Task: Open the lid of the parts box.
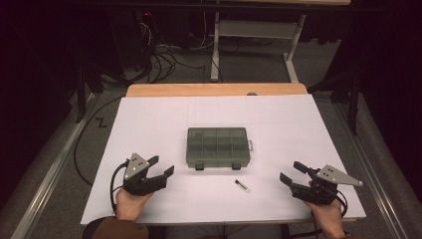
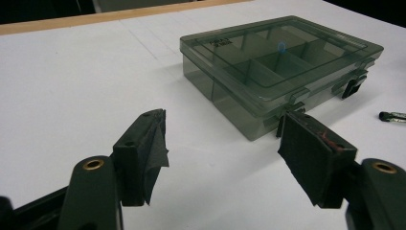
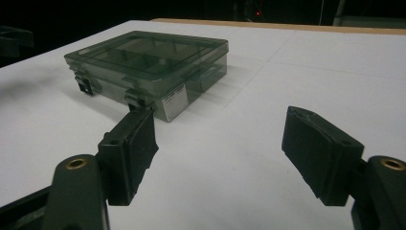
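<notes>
Small tube [image 1: 242, 185] lies before closed organizer box [image 1: 217, 147].

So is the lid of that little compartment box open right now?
No, the lid lies flat and shut on the compartment box, with both front latches down, as the left gripper view shows.

Dim room, grey floor [image 1: 59, 164], tangled cables [image 1: 161, 57].

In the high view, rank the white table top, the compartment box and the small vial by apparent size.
1. White table top, by far the largest.
2. Compartment box, closed, mid-table.
3. Small vial, a sliver lying in front of the box.
</notes>
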A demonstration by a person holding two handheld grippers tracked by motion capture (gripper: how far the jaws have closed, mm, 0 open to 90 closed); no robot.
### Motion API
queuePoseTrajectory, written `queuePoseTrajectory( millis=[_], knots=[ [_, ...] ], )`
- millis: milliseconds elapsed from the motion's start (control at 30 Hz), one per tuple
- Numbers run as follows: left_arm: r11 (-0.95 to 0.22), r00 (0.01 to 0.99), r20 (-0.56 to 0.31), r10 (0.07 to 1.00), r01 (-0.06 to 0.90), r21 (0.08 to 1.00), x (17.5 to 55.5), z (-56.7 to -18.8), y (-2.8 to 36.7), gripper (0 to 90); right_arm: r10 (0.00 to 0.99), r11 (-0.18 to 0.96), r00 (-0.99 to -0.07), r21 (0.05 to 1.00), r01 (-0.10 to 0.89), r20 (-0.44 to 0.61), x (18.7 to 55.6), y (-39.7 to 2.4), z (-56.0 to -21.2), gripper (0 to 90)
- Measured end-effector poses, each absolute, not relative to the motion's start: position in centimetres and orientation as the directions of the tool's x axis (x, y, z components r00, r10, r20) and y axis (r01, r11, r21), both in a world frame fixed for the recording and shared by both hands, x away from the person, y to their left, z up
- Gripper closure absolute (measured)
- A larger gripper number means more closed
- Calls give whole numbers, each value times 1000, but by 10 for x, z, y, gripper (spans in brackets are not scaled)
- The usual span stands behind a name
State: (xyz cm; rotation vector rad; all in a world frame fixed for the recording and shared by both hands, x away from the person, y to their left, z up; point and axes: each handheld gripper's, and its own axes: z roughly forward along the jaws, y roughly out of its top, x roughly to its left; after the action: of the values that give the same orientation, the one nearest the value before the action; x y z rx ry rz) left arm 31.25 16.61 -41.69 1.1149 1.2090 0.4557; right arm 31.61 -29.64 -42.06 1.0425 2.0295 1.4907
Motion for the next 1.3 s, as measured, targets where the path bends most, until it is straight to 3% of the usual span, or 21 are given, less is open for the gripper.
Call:
queuePoseTrajectory(
  millis=[1300],
  knots=[
    [442,370,-517,772,272,855,327,-413,153,352,756,151,-647,937,316,97,333,-281,-420,331]
  ],
)
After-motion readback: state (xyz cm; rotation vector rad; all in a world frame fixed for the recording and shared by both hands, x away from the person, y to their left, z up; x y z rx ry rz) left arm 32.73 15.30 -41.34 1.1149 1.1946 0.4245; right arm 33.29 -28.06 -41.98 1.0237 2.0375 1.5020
